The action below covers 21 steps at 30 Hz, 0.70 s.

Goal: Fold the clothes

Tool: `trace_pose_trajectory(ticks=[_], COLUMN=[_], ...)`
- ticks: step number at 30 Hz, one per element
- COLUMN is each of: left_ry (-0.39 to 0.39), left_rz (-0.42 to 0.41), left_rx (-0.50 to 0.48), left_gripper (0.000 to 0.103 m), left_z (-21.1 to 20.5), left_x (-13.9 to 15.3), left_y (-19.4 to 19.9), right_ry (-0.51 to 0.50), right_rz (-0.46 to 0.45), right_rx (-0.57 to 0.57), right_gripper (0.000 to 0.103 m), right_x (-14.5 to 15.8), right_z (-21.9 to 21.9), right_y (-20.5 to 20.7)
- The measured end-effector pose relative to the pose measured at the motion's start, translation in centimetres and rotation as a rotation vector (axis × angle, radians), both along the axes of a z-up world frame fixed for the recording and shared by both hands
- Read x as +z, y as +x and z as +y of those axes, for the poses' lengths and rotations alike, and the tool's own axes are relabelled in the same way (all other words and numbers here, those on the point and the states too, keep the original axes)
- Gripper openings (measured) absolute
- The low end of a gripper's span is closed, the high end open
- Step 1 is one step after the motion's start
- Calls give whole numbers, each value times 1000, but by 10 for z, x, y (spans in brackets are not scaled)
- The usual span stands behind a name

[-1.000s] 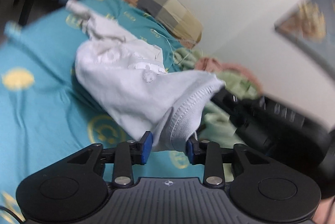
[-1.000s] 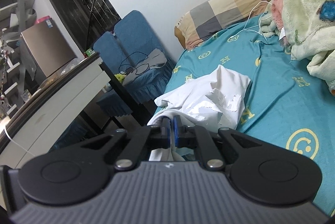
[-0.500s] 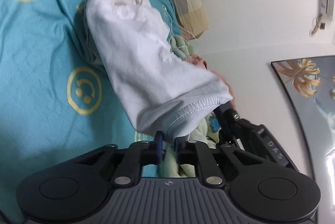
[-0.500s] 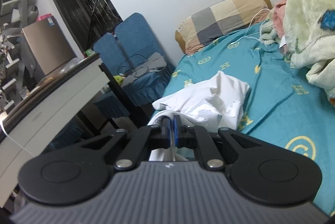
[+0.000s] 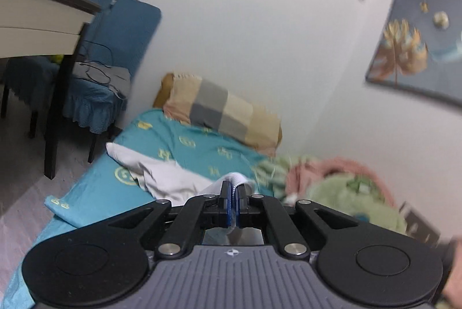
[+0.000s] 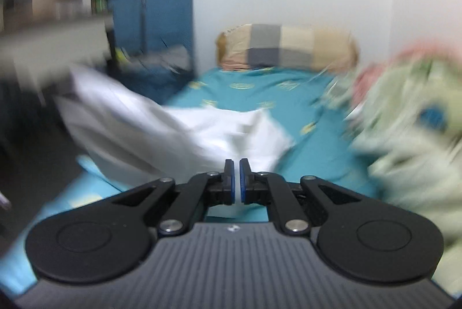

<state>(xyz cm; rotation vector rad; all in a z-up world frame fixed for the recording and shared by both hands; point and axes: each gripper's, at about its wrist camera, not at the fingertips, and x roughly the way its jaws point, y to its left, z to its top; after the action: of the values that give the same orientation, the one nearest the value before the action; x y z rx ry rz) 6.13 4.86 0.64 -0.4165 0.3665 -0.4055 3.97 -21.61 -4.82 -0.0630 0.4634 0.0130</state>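
Both grippers sit low over the bed (image 5: pixel 184 161), and the white shirt (image 5: pixel 170 179) lies on the teal sheet right ahead of them, nearer than the pillow (image 5: pixel 222 112).

From my left gripper (image 5: pixel 234 193), the shirt runs away toward the bed's near-left edge, well short of the pillow, with one end reaching the sheet's edge on the chair (image 5: pixel 115 49) side. A ribbed hem rises straight up between my left fingers (image 5: pixel 224 193). The jaws are nearly together, only the cloth's thickness between the blue pads, so I've got that hem pinched.

From my right gripper (image 6: pixel 234 179), the view is badly smeared. The shirt (image 6: pixel 179 135) shows as a broad white mass, spreading from my fingertips out to the left, lifted off the sheet on that side, again on the near side of the pillow (image 6: pixel 286 49). My right fingers (image 6: pixel 229 179) stand with a thin slit between the pads, and white shows in that slit. The cloth meets the fingertips, and I read it as clamped on the shirt, though the blur hides the exact edge.

Green and pink blankets (image 6: pixel 404 112) are heaped to the right of the pillow, apart from the shirt.
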Motion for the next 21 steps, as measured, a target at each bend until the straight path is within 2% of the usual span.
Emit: trace_pose_trajectory(ticks=[1,5,11,14,16,17,19,21], left_ry=[-14,-69,-55,-45,-36,-37,-55,-65], left_rz=[0,21,2,-20,-35,-35,-31,-36], left_rx=[8,15,26,31,36,42,45,46], left_gripper=[3,3,3,3,3,3,3,3], left_z=[5,21,36,43,45,46,50,54], left_x=[4,7,7,6,4,4,1,-2], left_y=[1,5,5,1,2,3,6,9], right_ry=[-5,215,337,397,437,454,472,464], right_rz=[17,100,239,309,356,362,336,327], right_rx=[-2,62,78,86,91,85,49,11], right_gripper=[6,6,12,22,41,46,60,60], right_x=[-2,-5,-30,-43,-51,-54,-58,-64], right_z=[0,-7,26,43,54,58,62,67], right_y=[1,2,16,23,28,32,42,51])
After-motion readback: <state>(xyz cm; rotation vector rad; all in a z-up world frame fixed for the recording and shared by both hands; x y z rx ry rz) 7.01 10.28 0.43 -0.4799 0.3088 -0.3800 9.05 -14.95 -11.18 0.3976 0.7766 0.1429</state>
